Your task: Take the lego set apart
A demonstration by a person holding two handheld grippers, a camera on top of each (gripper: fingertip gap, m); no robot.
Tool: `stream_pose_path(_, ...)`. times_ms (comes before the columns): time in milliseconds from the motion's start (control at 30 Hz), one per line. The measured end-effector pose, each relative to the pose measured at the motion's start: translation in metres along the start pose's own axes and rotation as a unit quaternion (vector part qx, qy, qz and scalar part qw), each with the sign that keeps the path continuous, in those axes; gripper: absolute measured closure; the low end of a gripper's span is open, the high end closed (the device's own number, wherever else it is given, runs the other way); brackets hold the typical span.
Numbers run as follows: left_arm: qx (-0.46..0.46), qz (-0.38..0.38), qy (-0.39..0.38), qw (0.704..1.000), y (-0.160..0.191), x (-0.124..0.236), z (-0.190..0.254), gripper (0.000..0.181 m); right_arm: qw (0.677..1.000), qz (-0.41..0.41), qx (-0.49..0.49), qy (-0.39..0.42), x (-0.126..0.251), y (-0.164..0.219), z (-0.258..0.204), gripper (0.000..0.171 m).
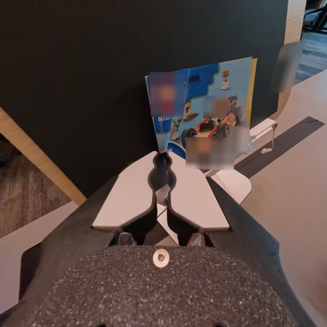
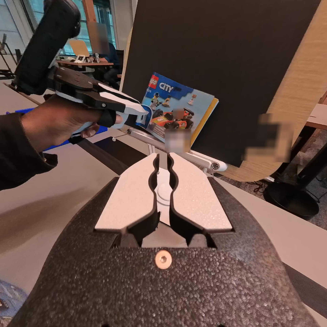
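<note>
Black board [image 2: 221, 70] stands behind the white stand [image 2: 194, 155], backing the booklet [image 2: 178, 109] propped there. No lego set visible. Your left gripper [image 1: 162, 155] pinches the booklet's lower corner, probably turning its cover. Your right gripper [image 2: 163, 155] waits before the stand, fingers narrow, empty.

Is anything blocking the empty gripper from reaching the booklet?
Nothing visible does. The right gripper faces the booklet on its white stand across open space; the left gripper pinches the booklet's far corner, off to one side.
</note>
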State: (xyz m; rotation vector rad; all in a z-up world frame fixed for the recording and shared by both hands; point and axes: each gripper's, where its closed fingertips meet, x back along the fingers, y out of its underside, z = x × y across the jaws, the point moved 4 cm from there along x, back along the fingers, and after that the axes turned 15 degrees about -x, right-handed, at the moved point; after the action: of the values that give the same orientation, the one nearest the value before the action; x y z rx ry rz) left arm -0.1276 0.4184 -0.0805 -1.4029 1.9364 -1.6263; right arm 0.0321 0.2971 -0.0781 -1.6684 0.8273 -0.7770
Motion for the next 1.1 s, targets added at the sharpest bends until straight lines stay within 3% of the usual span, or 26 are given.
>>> stream_pose_path(233,-0.02,0.081,0.038,0.996,-0.024,0.027,0.014,0.18,1.0,0.004,0.0,-0.004,0.001,0.0,0.005,0.161)
stream_pose_path(367,-0.067,0.127,0.077,0.987,-0.045,0.056,0.031,0.18,0.999,0.026,-0.011,-0.044,0.006,-0.004,0.007,0.15)
stream_pose_path(433,-0.085,0.144,0.101,0.981,-0.053,0.074,0.041,0.18,0.994,0.041,-0.027,-0.093,0.009,-0.007,0.007,0.138)
stream_pose_path(600,-0.105,0.168,0.181,0.963,-0.065,0.119,0.072,0.18,0.971,0.067,-0.094,-0.209,0.02,-0.011,0.014,0.081)
stream_pose_path(767,-0.093,0.166,0.248,0.95,-0.059,0.143,0.104,0.18,0.942,0.065,-0.135,-0.301,0.027,-0.013,-0.002,0.052)
stream_pose_path(833,-0.078,0.164,0.266,0.947,-0.055,0.145,0.111,0.179,0.927,0.06,-0.149,-0.34,0.03,-0.013,-0.012,0.062)
stream_pose_path(933,-0.045,0.159,0.282,0.945,-0.047,0.143,0.116,0.18,0.914,0.067,-0.176,-0.36,0.032,-0.012,-0.012,0.102)
stream_pose_path(1000,-0.013,0.155,0.296,0.942,-0.041,0.141,0.115,0.179,0.908,0.063,-0.187,-0.371,0.034,-0.007,-0.005,0.146)
stream_pose_path(1067,0.013,0.144,0.309,0.94,-0.032,0.137,0.115,0.174,0.902,0.035,-0.209,-0.375,0.032,-0.002,0.001,0.168)
stream_pose_path(1100,0.025,0.142,0.317,0.937,-0.028,0.134,0.116,0.166,0.898,0.022,-0.223,-0.379,0.031,0.001,0.002,0.17)
